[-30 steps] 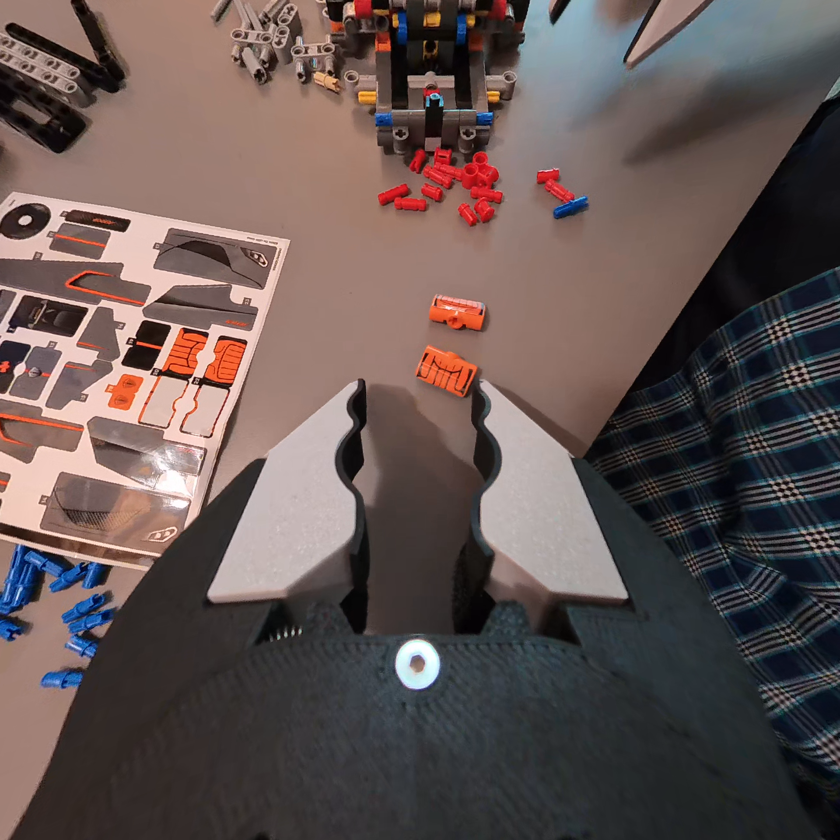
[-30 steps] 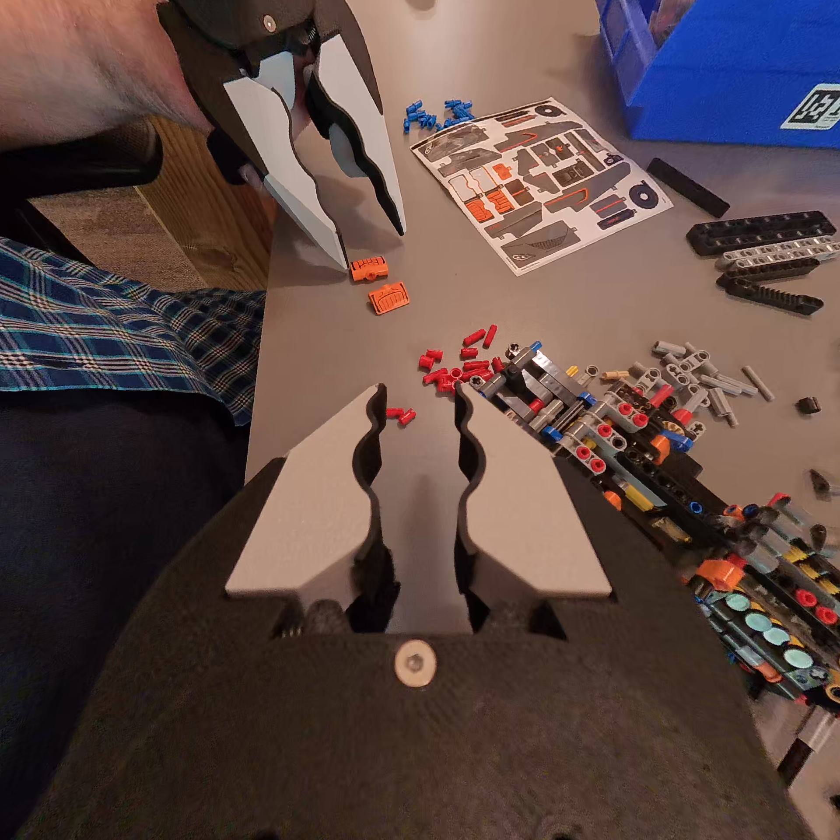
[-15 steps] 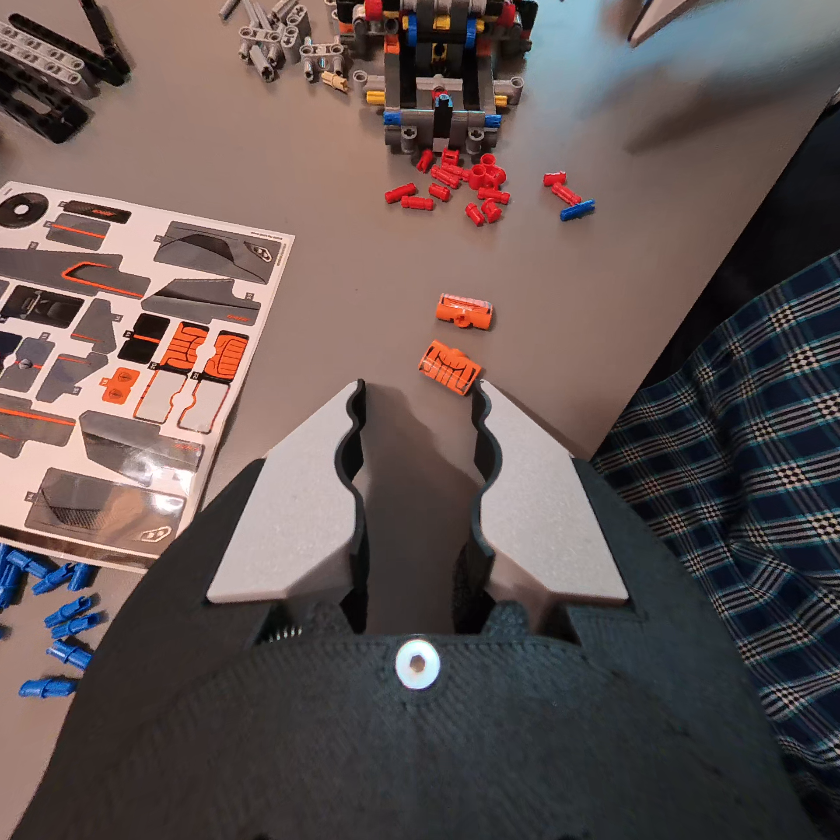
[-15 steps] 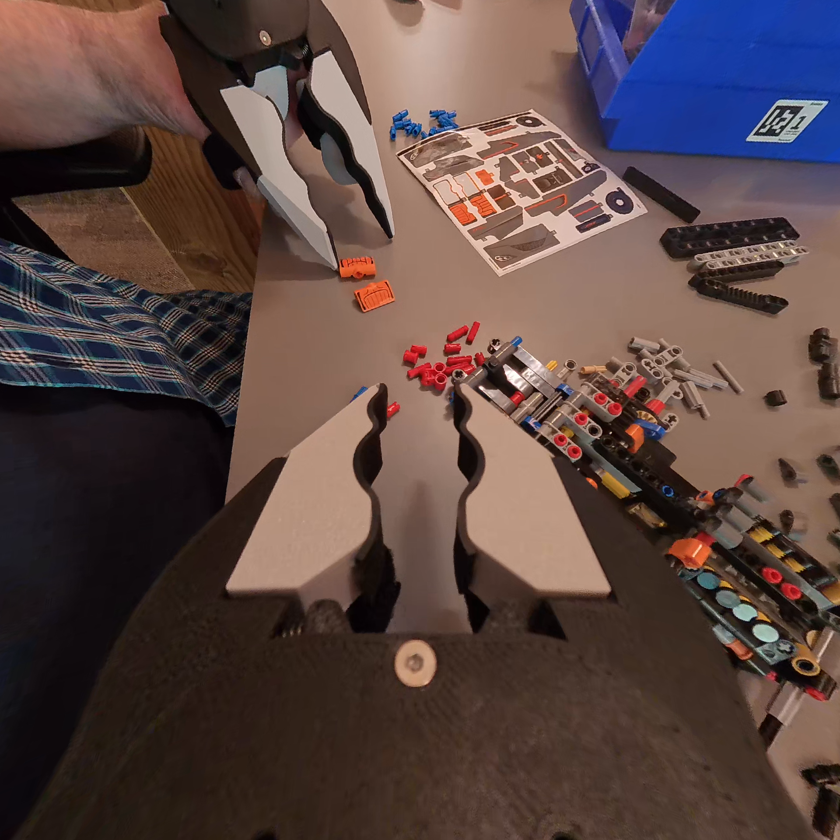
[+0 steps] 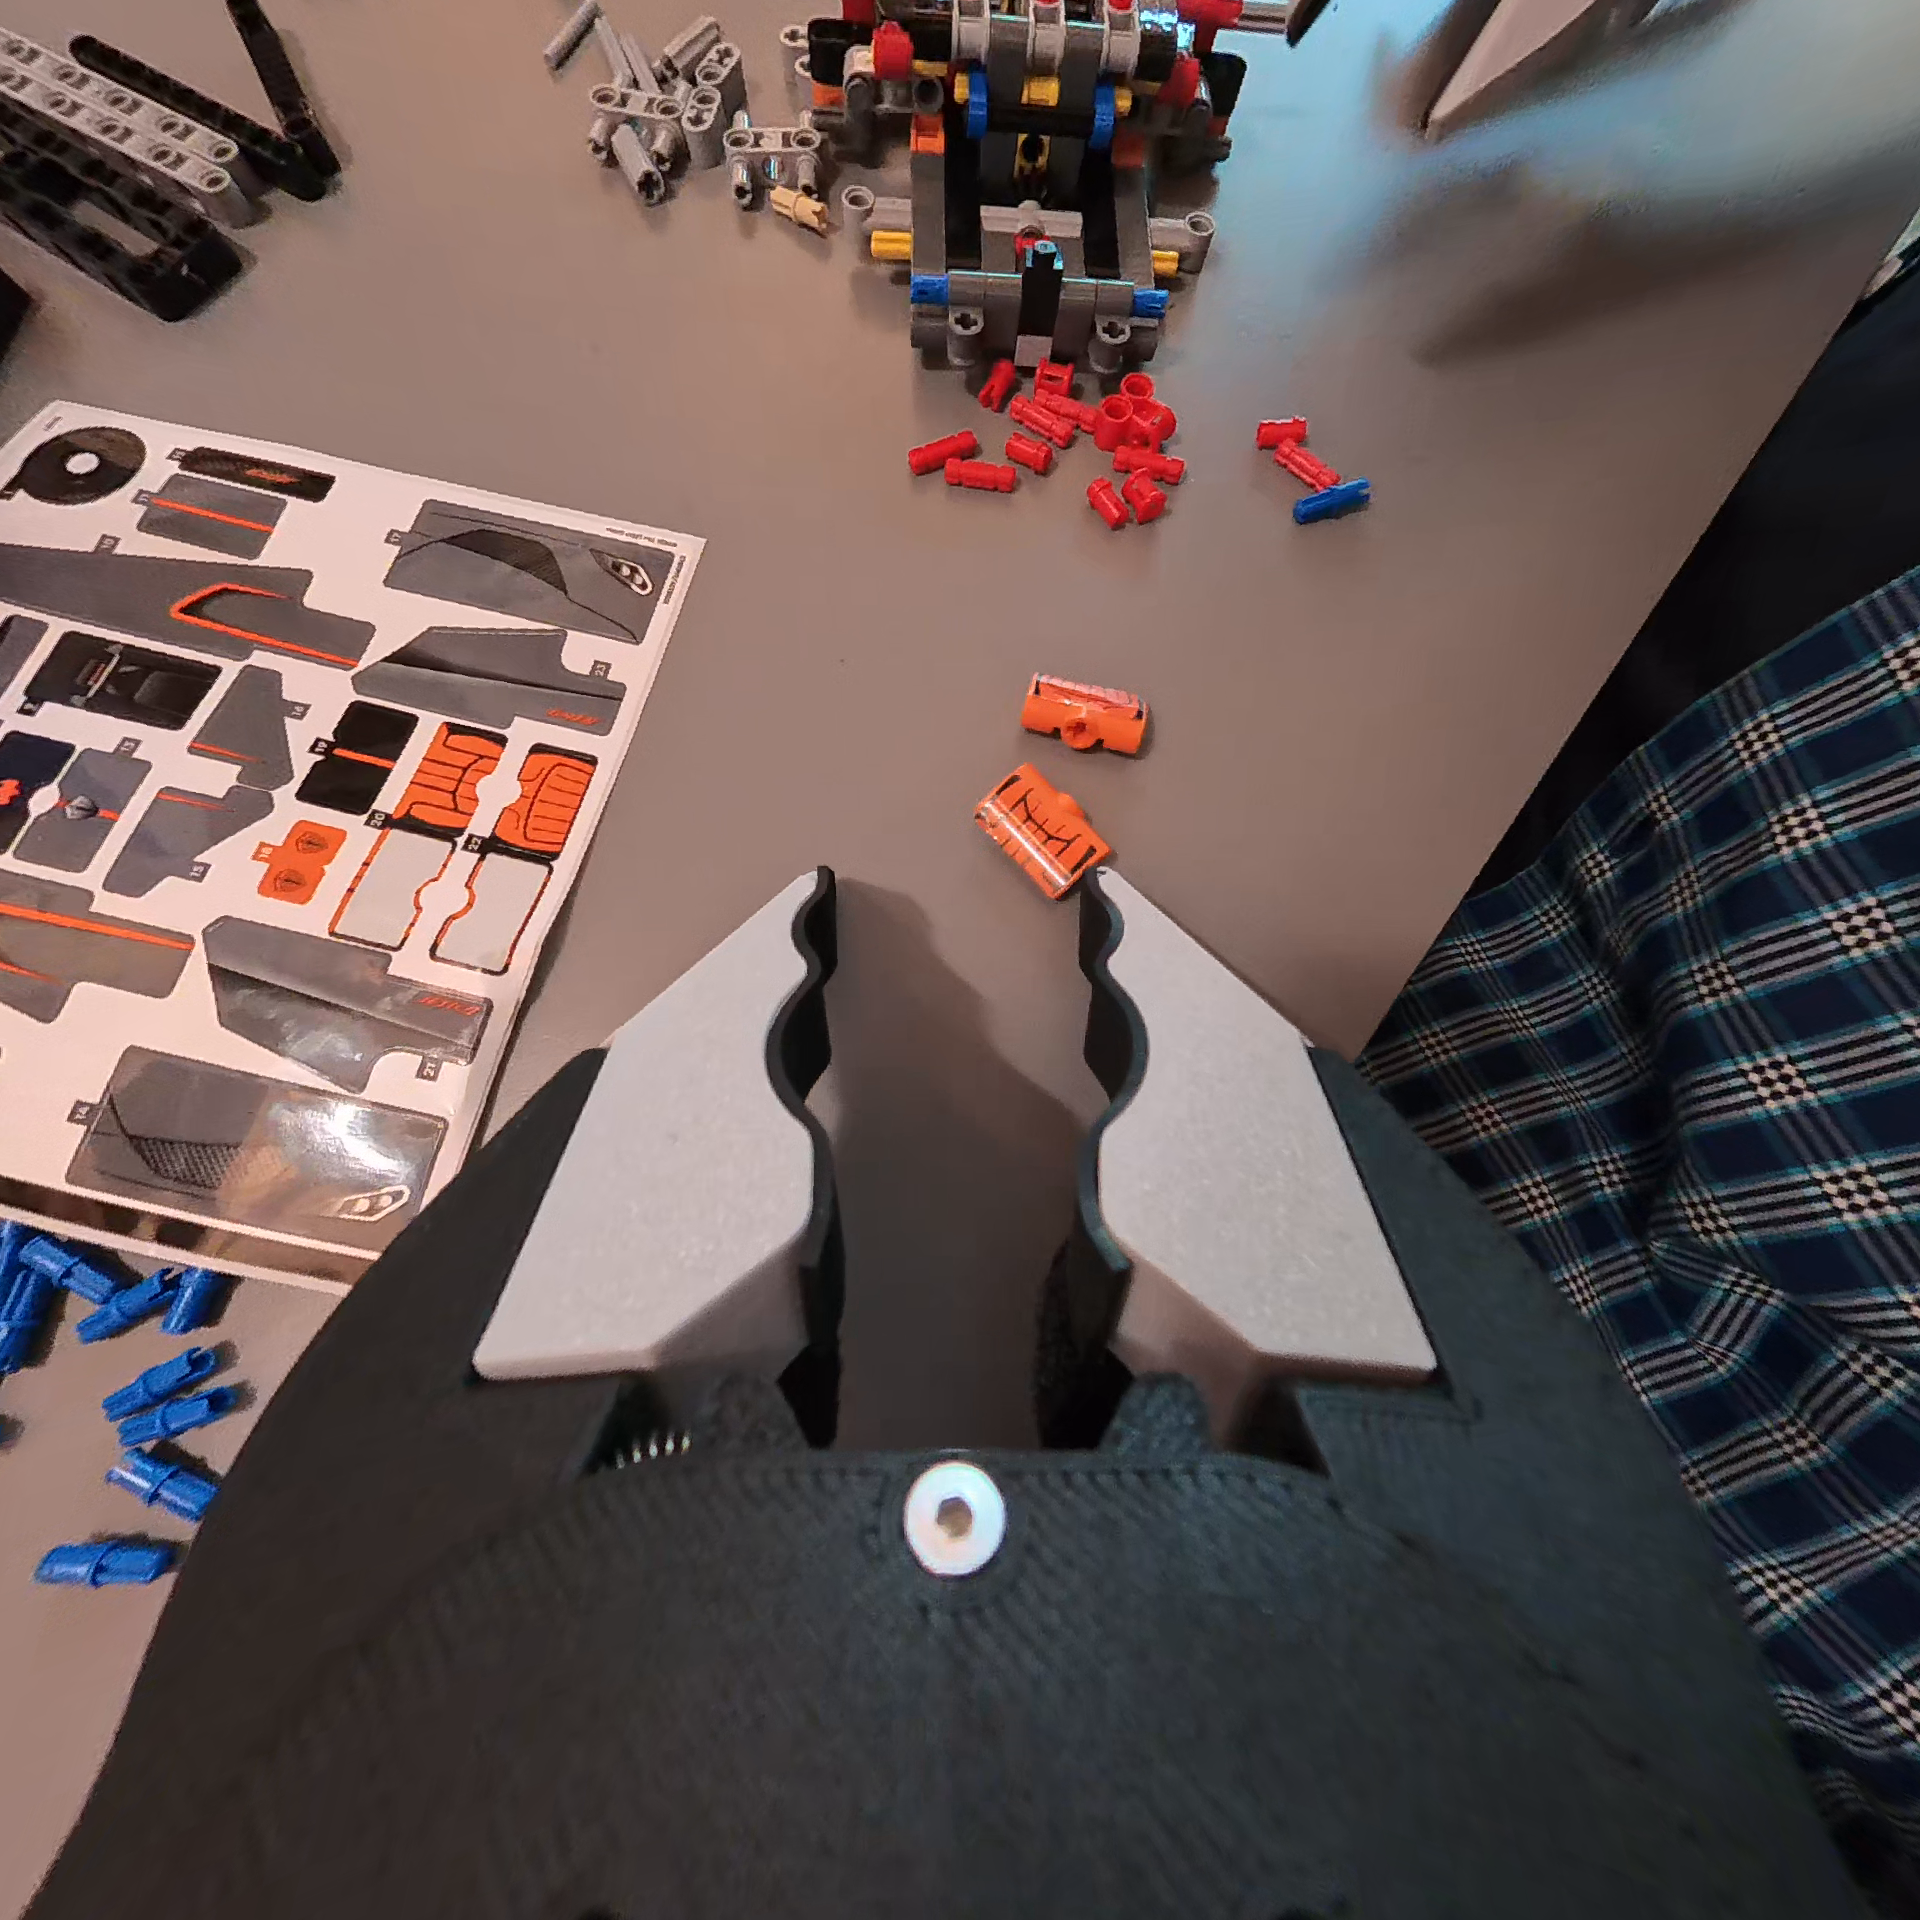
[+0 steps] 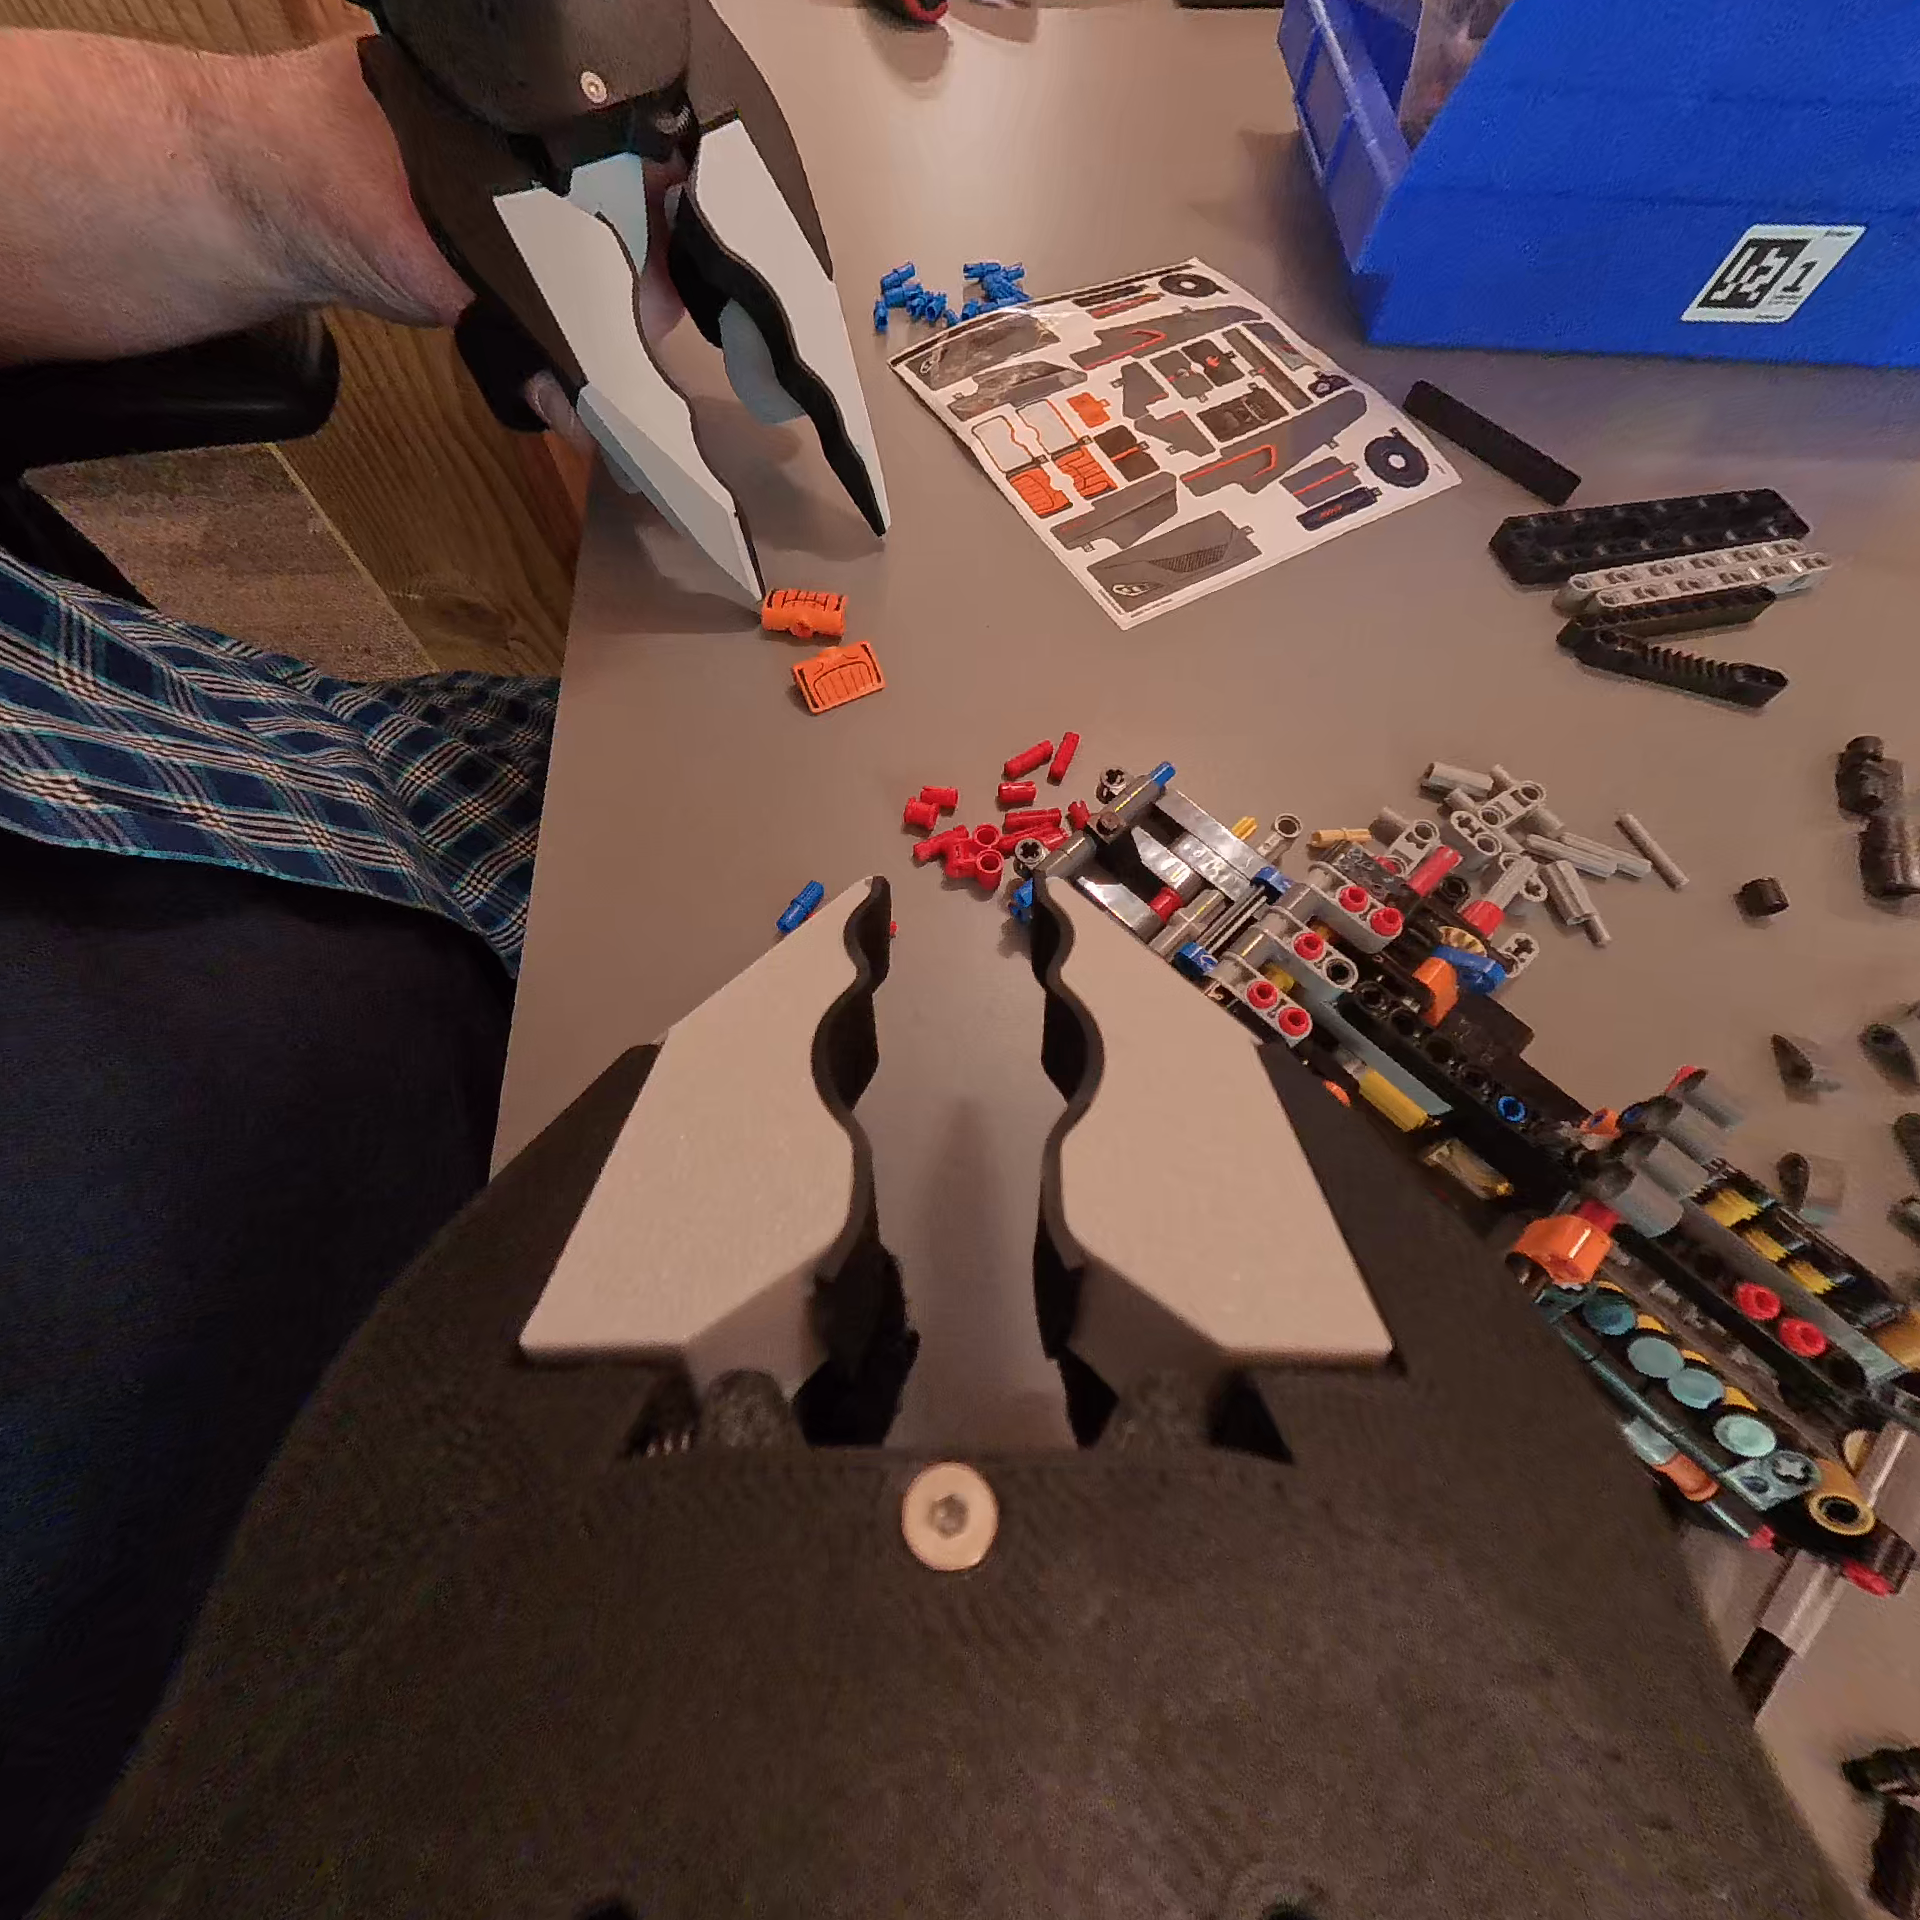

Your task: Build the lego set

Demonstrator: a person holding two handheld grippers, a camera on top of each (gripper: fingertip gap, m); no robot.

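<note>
Two small orange stickered Lego pieces lie on the grey table (image 5: 727,436) near its edge. The nearer orange piece (image 5: 1042,844) lies tilted at the tip of my left gripper's right finger; the farther orange piece (image 5: 1084,712) lies just beyond. My left gripper (image 5: 961,888) is open and empty, low over the table; it also shows in the right wrist view (image 6: 821,561), held by a hand. My right gripper (image 6: 958,894) is open and empty, beside the front end of the long partly built Lego chassis (image 6: 1455,1091), also visible in the left wrist view (image 5: 1029,156). Red pins (image 6: 987,821) lie just ahead of it.
A sticker sheet (image 5: 291,831) lies left of my left gripper, blue pins (image 5: 135,1403) beyond its corner. Black and grey beams (image 6: 1662,582), grey connectors (image 6: 1538,842) and a blue bin (image 6: 1662,156) stand farther off. A person's plaid shirt (image 5: 1662,1039) is at the table edge. One gripper's finger ends stand about 15 cm off the other's.
The nearer orange piece has turned on the table at my left gripper's right fingertip. My right gripper has shifted slightly, bringing the blue bin further into its view. Both stay open.
</note>
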